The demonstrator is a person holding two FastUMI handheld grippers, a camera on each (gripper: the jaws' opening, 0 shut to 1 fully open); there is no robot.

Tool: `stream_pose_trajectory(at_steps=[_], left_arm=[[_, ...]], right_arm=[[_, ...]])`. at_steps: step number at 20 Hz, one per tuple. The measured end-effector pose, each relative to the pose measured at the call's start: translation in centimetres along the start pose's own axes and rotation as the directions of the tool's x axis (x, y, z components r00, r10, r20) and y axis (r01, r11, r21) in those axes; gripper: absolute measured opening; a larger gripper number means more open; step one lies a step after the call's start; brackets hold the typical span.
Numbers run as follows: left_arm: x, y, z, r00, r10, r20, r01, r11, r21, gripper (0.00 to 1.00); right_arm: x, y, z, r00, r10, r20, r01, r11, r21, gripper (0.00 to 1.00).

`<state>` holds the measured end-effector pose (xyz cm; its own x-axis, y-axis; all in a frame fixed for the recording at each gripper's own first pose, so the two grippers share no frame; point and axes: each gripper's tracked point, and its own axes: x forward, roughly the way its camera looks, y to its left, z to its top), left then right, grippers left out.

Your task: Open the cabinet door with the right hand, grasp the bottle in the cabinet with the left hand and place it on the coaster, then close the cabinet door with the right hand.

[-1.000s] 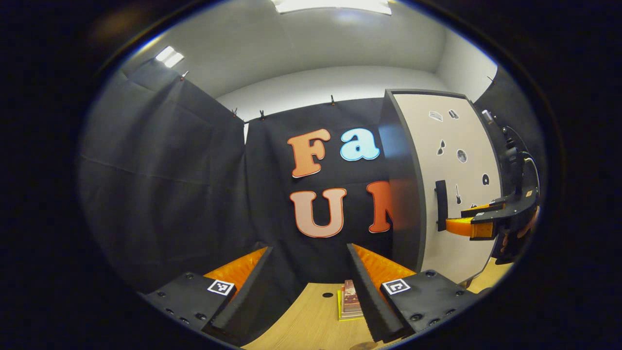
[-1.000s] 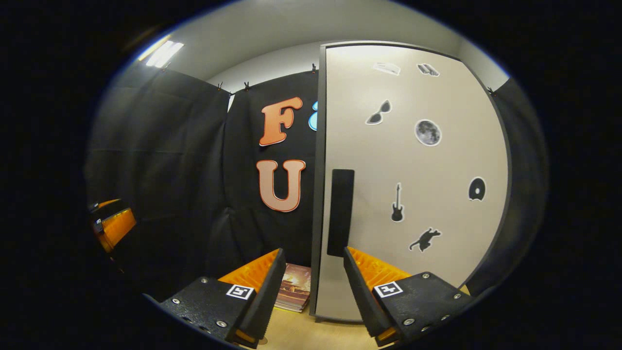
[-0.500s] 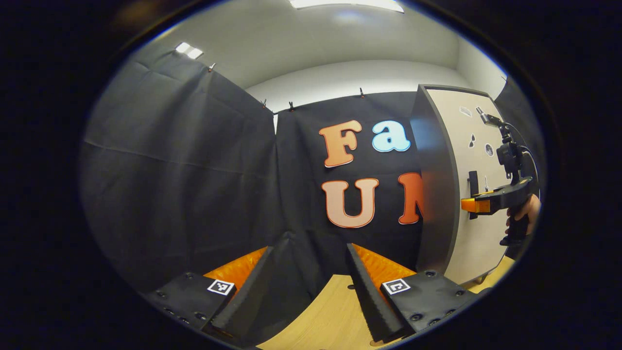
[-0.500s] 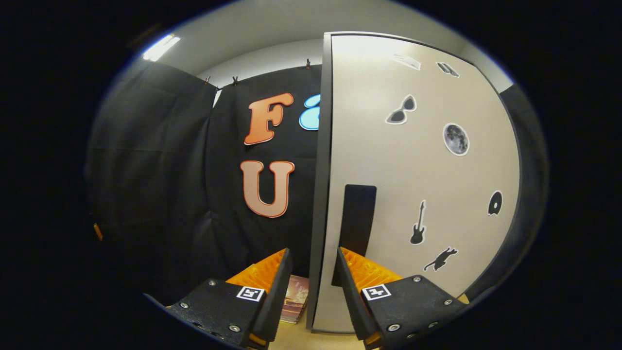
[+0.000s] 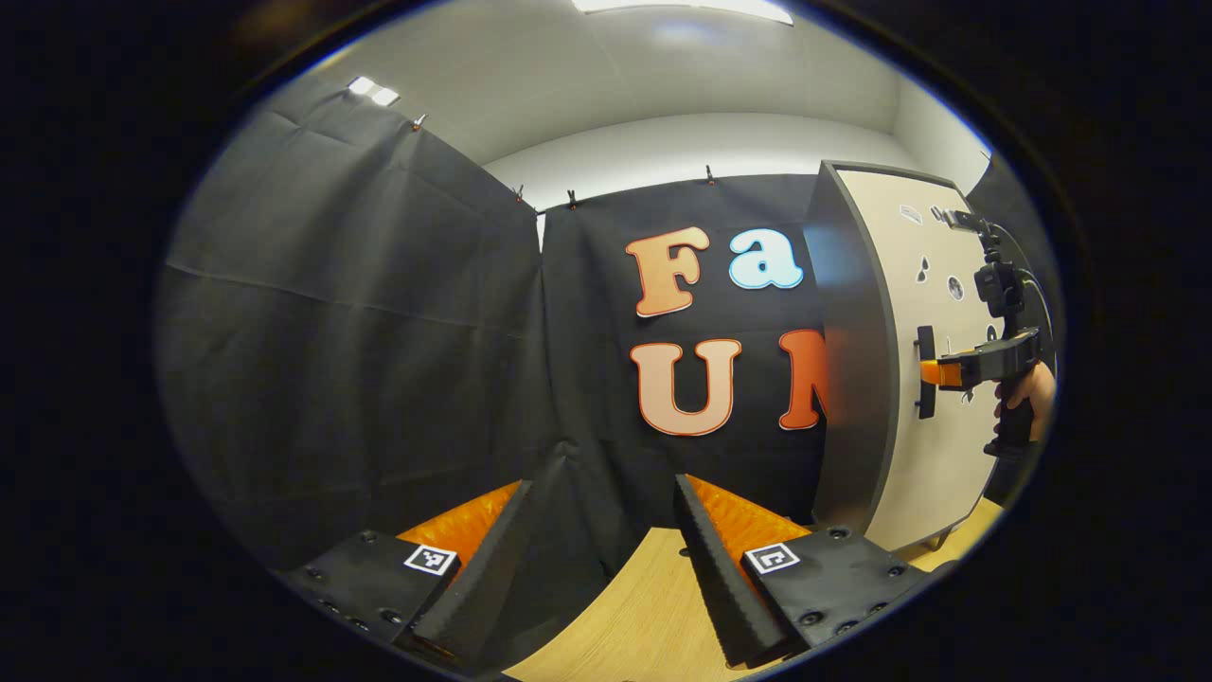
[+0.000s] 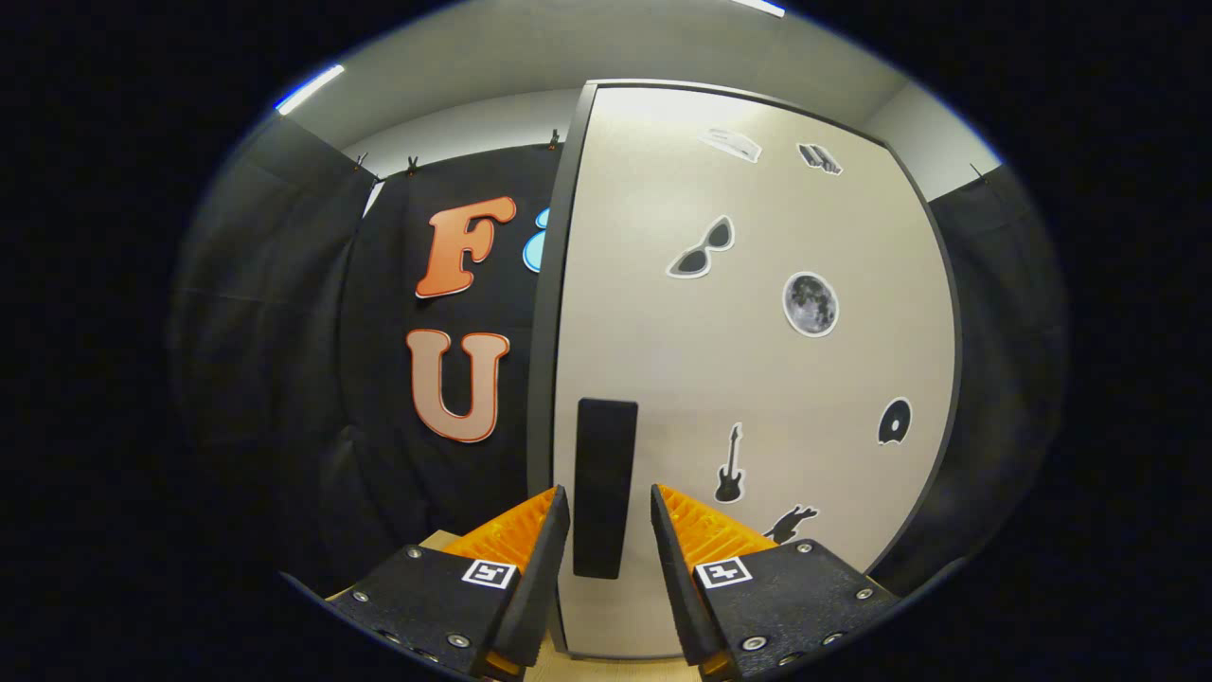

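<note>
In the left gripper view, the left gripper (image 5: 601, 530) gapes empty at bottom centre over the wooden table (image 5: 644, 620). In the right gripper view, the right gripper (image 6: 603, 530) straddles the handle (image 6: 604, 488) of the closed cabinet door (image 6: 757, 379) at centre — fingers apart, contact unclear.

Right gripper (image 5: 930, 372) meets the cabinet door's (image 5: 933, 455) handle (image 5: 925, 371).

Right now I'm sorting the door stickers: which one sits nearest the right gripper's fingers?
The cat sticker, lowest on the cabinet door, just beside the right gripper; the guitar sticker sits above it.
</note>
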<state>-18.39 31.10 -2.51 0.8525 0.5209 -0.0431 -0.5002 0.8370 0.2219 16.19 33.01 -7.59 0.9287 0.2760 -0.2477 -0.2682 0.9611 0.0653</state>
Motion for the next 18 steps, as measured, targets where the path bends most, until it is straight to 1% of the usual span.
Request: stream_pose_trajectory(at_steps=[2,4,6,9,10,11,13,15,17,18], left_arm=[[-0.2,0.1,0.1,1.000,-0.001,0.002,0.001,1.000,0.005,0.95],[-0.4,0.2,0.3,1.000,0.000,0.010,0.000,1.000,0.011,0.95],[-0.6,0.4,0.3,1.000,0.004,0.010,-0.004,1.000,0.016,0.95],[-1.1,0.7,0.3,1.000,0.011,0.002,-0.011,1.000,0.005,0.95],[-1.3,0.6,0.5,1.000,0.010,0.003,-0.010,1.000,0.001,0.95],[-1.4,0.6,0.7,1.000,0.009,0.006,-0.009,1.000,0.001,0.95],[-1.3,0.1,1.1,1.000,0.001,0.015,-0.001,1.000,0.002,0.95],[-1.0,-1.0,1.3,1.000,-0.014,0.019,0.014,1.000,0.004,0.95],[-0.9,-2.4,1.5,0.999,-0.035,0.020,0.035,0.999,0.007,0.95],[-1.0,-3.2,1.7,0.999,-0.047,0.019,0.047,0.999,0.007,0.91]], right_arm=[[0.9,0.8,-1.1,0.998,0.008,-0.056,-0.007,0.999,0.031,0.55],[1.6,0.9,-1.9,0.996,-0.006,-0.089,0.011,0.999,0.053,0.51],[2.0,0.9,-2.1,0.995,-0.013,-0.103,0.022,0.996,0.089,0.40],[1.8,0.9,-2.1,0.993,-0.010,-0.117,0.023,0.994,0.105,0.34],[1.6,0.9,-2.2,0.992,-0.003,-0.122,0.017,0.994,0.110,0.32],[1.6,1.0,-2.2,0.991,0.007,-0.134,0.009,0.992,0.124,0.28],[1.3,1.0,-2.2,0.990,0.031,-0.136,-0.013,0.991,0.130,0.23],[0.7,1.1,-2.2,0.989,0.058,-0.134,-0.040,0.991,0.129,0.20],[0.0,1.2,-2.1,0.987,0.090,-0.130,-0.073,0.989,0.132,0.20],[-0.3,1.2,-2.1,0.986,0.111,-0.125,-0.093,0.986,0.139,0.20]])
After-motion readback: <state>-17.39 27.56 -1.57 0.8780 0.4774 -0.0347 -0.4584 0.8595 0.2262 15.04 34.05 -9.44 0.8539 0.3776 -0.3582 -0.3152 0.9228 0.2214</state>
